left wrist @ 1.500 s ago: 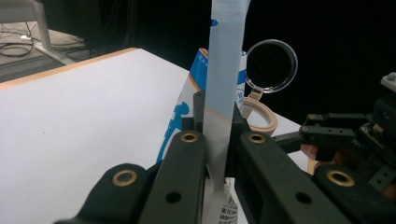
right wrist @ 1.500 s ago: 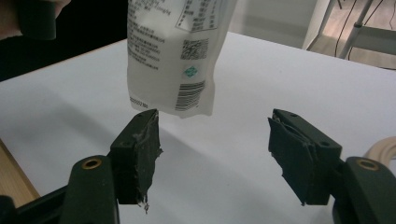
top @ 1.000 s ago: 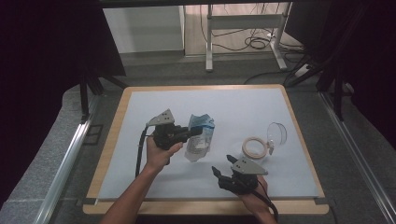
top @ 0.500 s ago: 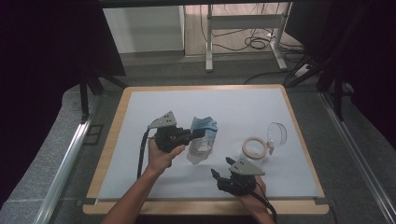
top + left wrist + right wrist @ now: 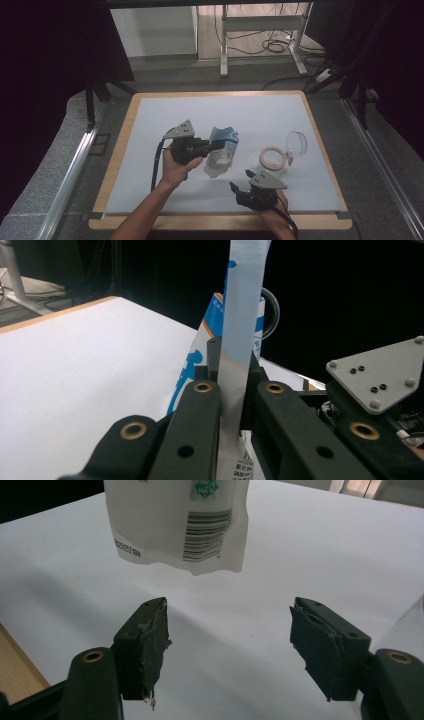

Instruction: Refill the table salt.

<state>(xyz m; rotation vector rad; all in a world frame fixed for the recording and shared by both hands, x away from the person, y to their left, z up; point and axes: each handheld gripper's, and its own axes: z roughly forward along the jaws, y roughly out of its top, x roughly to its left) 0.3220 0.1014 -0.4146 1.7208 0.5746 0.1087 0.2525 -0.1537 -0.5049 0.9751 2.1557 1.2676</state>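
The left gripper, jaws clamped on the pouch, has lifted it slightly; the right gripper, jaws wide and empty, stays near the surface front edge.

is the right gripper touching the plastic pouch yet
Apart. The right gripper view shows the right gripper open, with bare table between its jaws and the plastic pouch hanging beyond.

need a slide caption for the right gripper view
Open right tool facing the hanging pouch over the white table.

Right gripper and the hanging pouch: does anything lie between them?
Nothing. In the right gripper view, bare white table separates the open right gripper from the pouch, which the left gripper holds.
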